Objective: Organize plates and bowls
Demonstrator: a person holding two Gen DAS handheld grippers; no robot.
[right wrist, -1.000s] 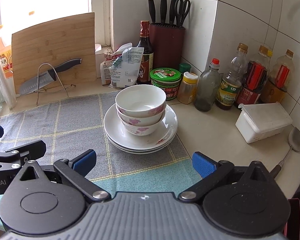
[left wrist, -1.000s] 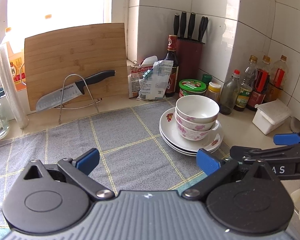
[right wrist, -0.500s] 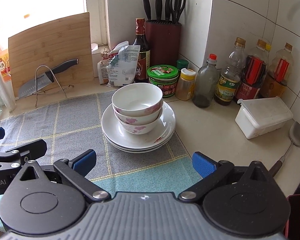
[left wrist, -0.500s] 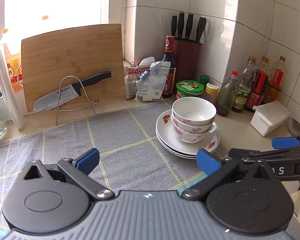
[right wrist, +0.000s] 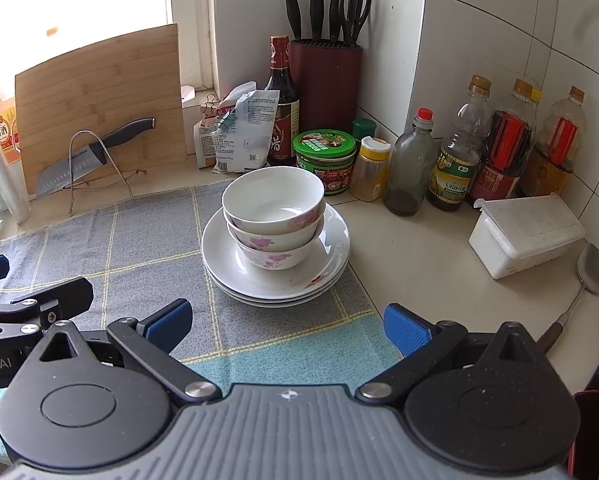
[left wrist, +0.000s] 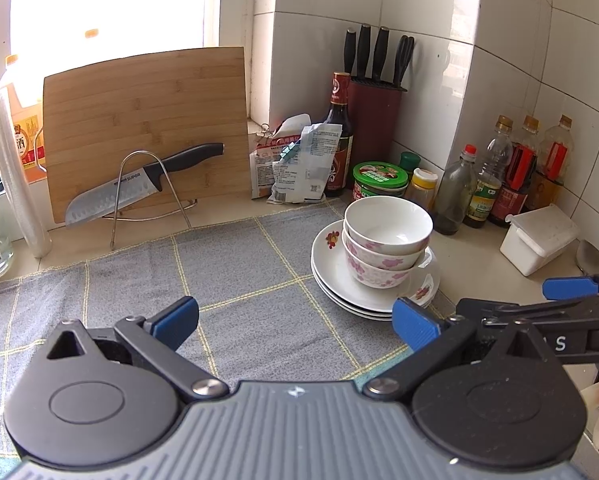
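1. The bowls [right wrist: 273, 216] sit one inside the other, three of them, on top of the plates [right wrist: 331, 256]. The plates are piled up too. The whole pile stands on the right part of the cloth [right wrist: 139, 248], near the jars and bottles.

2. A second ago the pile looked smaller and farther off in both views. Now it looks bigger and closer. So both grippers have come a little nearer to it. The pile itself has not moved on the cloth.

3. The left gripper [left wrist: 295, 320] is wide open and holds nothing. It hangs over the cloth, with the pile just off to its right.

4. The right gripper [right wrist: 287, 322] is wide open and empty too. It points straight at the pile.

5. What this means: the dishes already stand in one neat pile. That could be the tidy end of the job. Or it could be a pile waiting to be taken apart and sorted. I cannot tell which.

6. The knife [left wrist: 139, 184] leans on its wire stand by the wooden board [left wrist: 147, 120], well away from the dishes.
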